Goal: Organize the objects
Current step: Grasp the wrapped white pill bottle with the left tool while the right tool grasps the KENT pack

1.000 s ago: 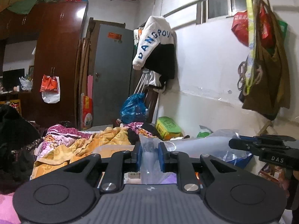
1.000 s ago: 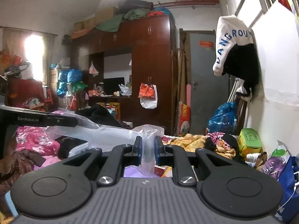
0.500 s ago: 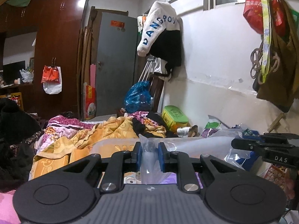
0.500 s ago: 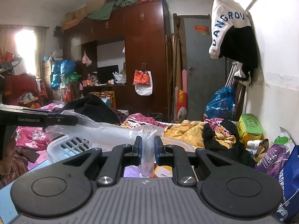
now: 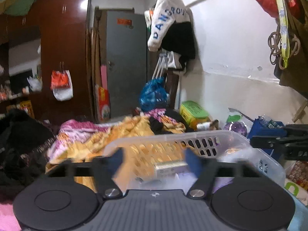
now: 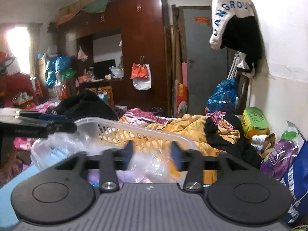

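A white slotted plastic basket sits on the bed in front of both grippers; it also shows in the right wrist view. A clear plastic bag lies crumpled inside it, over a small box and purple items. My left gripper is open and empty above the basket's near side. My right gripper is open and empty just above the bag. Each gripper shows at the edge of the other's view: the right one in the left wrist view, the left one in the right wrist view.
Orange and pink bedding and black clothes lie beyond the basket. A green box, purple packet and blue bag line the white wall at right. A dark wardrobe and grey door stand behind.
Both grippers have opened and let go of the clear plastic bag, which has dropped into the basket. Both views have tilted lower, showing the basket.
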